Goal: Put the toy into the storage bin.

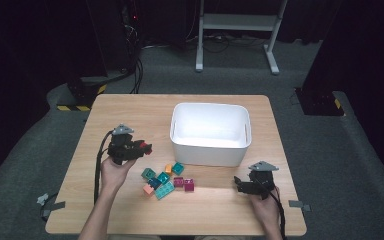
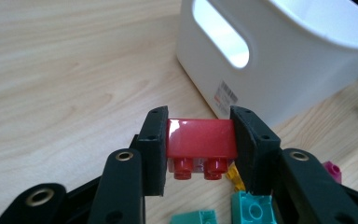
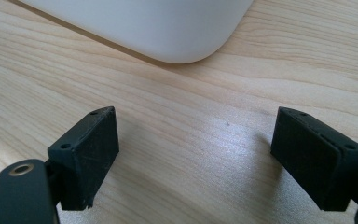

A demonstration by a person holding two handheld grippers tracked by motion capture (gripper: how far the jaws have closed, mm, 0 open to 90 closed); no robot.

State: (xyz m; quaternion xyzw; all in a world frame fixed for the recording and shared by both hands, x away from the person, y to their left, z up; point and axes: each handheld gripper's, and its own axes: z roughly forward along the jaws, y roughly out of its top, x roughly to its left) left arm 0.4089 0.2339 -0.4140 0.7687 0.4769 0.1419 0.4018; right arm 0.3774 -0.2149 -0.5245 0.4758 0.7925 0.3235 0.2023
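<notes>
My left gripper [image 2: 199, 144] is shut on a red brick [image 2: 201, 137], studs pointing down, held above the table just left of the white bin [image 2: 279, 51]. From above, the left gripper [image 1: 142, 147] and its red brick [image 1: 145, 147] hang left of the white bin [image 1: 211, 150]. Several loose bricks [image 1: 166, 180] in teal, orange, salmon and magenta lie in front of the bin. My right gripper [image 1: 239, 184] rests low near the bin's front right corner. Its jaws stand wide apart with bare wood between them in the right gripper view [image 3: 209, 154].
The white bin [image 3: 135, 23] has a handle cut-out [image 2: 223, 37] in the side that faces my left gripper. Teal bricks [image 2: 251, 210] and an orange one [image 2: 235, 175] lie below the left jaws. Dark floor and a metal stand [image 1: 237, 30] lie beyond the table.
</notes>
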